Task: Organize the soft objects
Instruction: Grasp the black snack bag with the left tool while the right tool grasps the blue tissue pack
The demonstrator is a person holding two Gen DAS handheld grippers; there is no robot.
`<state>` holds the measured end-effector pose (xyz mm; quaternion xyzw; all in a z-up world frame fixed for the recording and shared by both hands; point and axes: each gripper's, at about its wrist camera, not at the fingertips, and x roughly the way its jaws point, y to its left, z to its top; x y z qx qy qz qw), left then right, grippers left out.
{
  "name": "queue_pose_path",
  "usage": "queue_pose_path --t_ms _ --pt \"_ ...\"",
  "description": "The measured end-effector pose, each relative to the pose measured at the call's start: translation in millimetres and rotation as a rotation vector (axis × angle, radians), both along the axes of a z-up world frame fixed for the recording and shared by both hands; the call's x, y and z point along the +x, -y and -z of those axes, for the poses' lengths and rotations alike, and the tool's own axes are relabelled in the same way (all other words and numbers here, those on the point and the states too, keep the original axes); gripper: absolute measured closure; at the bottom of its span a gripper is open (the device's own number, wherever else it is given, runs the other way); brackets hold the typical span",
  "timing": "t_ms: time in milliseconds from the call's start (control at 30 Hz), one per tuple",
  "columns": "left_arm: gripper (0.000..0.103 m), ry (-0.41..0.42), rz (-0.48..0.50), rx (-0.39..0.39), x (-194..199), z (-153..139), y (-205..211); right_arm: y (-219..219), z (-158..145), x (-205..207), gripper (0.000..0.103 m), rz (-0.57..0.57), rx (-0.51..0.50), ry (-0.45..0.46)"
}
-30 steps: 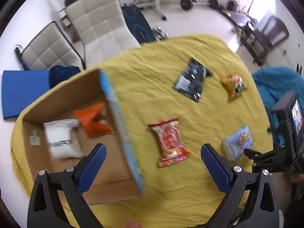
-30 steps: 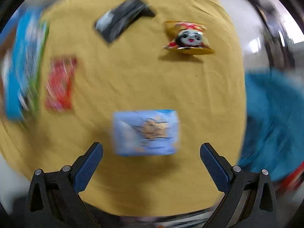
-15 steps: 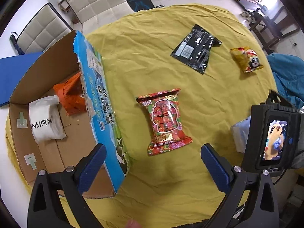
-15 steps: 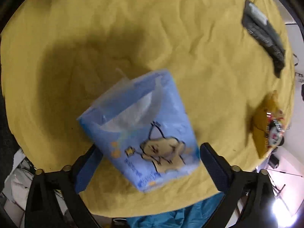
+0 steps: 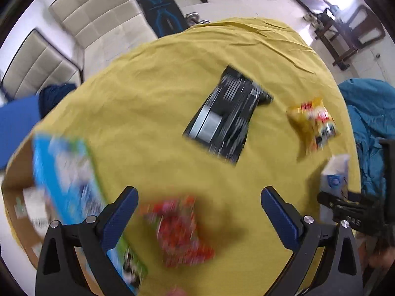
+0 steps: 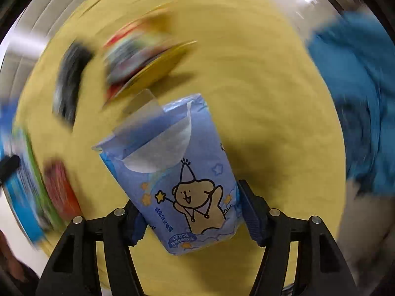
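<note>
Right gripper (image 6: pixel 191 218) clamped, left gripper (image 5: pixel 198 208) agape.

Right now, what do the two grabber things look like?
Both match: the left gripper and right gripper have black angular frames with triangular cut-outs, silver round bolts, and dark blue ridged finger pads. No cables or sleeves show.

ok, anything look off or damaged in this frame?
One thing: the blue tissue pack in the right gripper has its clear seal flap peeled up and sticking out. It also sits tilted between the fingers. Nothing looks spilled; the other packets are too blurred to judge.
</note>
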<state>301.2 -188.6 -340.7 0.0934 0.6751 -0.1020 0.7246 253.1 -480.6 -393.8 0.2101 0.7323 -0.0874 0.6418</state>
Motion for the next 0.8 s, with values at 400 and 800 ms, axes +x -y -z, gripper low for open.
queue_pose_path --t_ms 400,800 --pt "0.031 -0.136 0.149 0.053 82.6 90.5 70.6 16.4 -18.1 16.9 0.0 -0.002 0.009 0.102" --pt "0.047 -0.178 0.018 0.072 1.3 81.2 30.3 8.3 14.4 -4.0 0.0 -0.009 0.021 0.057"
